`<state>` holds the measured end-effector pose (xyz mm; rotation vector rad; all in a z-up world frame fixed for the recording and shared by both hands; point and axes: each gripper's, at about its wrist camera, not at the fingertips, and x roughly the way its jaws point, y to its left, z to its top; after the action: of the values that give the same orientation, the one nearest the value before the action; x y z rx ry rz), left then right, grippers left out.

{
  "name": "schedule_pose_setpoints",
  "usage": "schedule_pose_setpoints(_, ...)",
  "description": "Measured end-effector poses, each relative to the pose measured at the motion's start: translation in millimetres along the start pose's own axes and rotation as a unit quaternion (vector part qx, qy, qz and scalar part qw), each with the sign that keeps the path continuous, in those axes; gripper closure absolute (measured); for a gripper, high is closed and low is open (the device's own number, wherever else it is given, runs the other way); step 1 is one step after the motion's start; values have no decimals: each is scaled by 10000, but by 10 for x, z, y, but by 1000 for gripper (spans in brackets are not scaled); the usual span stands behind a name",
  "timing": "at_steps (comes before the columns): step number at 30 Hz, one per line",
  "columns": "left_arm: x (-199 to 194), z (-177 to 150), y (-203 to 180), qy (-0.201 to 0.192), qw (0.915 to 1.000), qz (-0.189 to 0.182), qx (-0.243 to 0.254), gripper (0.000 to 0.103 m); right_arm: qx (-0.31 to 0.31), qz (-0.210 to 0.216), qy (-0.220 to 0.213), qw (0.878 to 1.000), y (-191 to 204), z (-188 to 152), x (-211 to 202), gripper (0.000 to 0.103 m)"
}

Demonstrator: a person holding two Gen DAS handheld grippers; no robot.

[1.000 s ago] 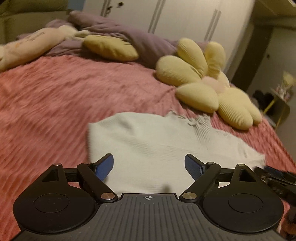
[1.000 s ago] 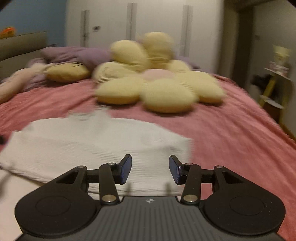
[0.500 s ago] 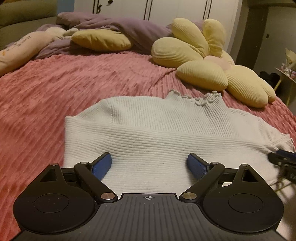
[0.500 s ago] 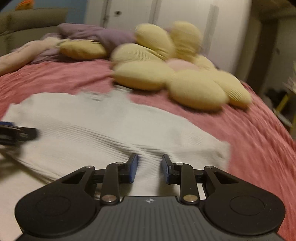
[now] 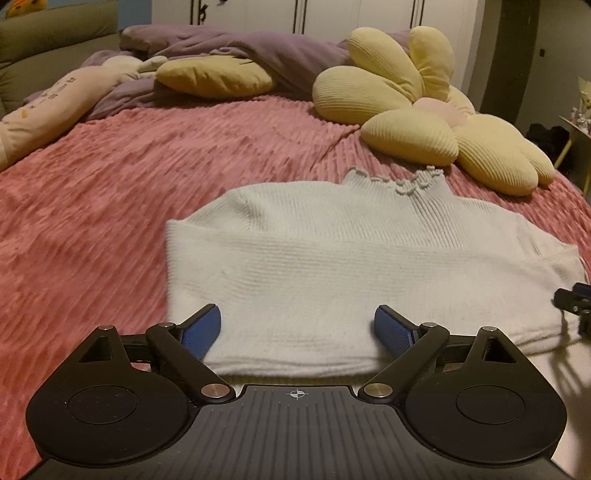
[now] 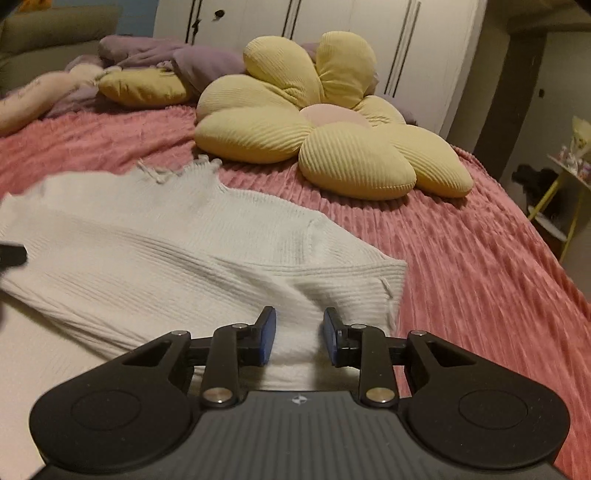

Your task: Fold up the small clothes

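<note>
A: Where is the sweater [image 5: 354, 273] lying for you?

B: I'm seeing it flat on the pink bedspread [image 5: 110, 192], ruffled collar pointing away toward the yellow flower cushion [image 5: 424, 122], with one band of white knit folded across the body.

A: And what is your left gripper [image 5: 297, 326] doing?

B: I'm holding it at the near hem, fingers spread wide over the fabric and gripping nothing.

A: The right one?

B: I'm keeping the right gripper [image 6: 299, 334] at the sweater's right corner [image 6: 384, 284]. Its blue pads [image 6: 267, 338] are standing close together with white knit bunching up between them, though a gap is showing and I can't tell if they're actually pinching it

A: Anything behind?

B: A purple blanket [image 5: 258, 55] is lying crumpled by the white wardrobe doors [image 6: 332, 22]
</note>
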<state>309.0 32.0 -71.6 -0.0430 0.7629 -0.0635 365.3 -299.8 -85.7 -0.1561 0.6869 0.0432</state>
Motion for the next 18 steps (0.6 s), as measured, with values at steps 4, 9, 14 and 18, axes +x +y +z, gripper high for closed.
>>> schedule_pose_setpoints(4,-16,-19,-15,61,9999,65,55,8,200,5,180,9996,-17,-91,-95,74)
schedule_pose_setpoints(9,56,-47,-41,128,9994,154,268,4,-107,3,297,9995,-33,-177,-7,74)
schedule_pose_setpoints(14,1,-92,-5,79,9995,134,283,2,-724,-120,320,9968,92,-203,70,72)
schedule_pose_setpoints(18,-219,-165,24,272,9992,53,285,2,-707,-32,602,9957,64,-129,3,72)
